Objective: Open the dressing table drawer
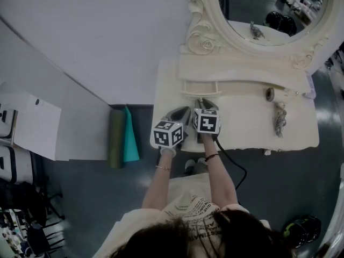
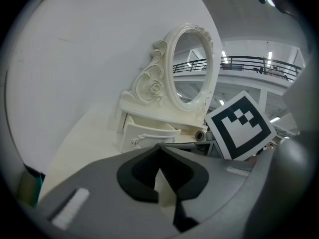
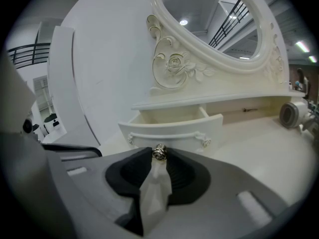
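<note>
Cream drawer (image 3: 169,129) of dressing table (image 1: 242,117) stands pulled open.

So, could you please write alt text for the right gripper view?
An open cream drawer of an ornate dressing table, seen along the right claw, whose tips pinch a small silvery ring. Above the drawer stands an oval mirror in a carved frame.
</note>
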Demonstrator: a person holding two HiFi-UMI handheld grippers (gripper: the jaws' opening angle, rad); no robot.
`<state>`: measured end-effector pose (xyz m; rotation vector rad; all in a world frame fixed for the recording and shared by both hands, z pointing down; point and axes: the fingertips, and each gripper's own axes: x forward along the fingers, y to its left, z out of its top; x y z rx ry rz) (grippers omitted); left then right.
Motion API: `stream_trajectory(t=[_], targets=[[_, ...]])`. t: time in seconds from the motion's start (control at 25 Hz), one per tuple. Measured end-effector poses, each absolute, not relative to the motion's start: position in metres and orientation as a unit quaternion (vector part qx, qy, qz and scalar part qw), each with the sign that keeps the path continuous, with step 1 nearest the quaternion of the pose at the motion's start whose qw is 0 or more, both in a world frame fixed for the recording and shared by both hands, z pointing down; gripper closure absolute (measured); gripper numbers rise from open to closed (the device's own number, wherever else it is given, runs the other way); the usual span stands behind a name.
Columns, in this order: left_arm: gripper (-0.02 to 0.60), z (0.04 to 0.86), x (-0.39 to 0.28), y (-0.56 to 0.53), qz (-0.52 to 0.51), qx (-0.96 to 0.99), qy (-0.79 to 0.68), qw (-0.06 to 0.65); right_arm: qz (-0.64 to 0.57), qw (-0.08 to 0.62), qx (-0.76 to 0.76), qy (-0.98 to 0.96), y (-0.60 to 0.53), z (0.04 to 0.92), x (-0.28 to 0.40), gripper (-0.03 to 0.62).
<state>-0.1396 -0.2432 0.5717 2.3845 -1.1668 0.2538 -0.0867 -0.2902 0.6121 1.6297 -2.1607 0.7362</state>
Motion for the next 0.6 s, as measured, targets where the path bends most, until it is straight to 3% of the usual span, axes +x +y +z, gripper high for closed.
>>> stream_trajectory(t=[0.6], targets=[[0.580,0.569,-0.139,-0.231,0.096,0.870,-0.425,0.231,0.251,0.171,0.571,-0.763,-0.283,0.612,-0.085,0.494]])
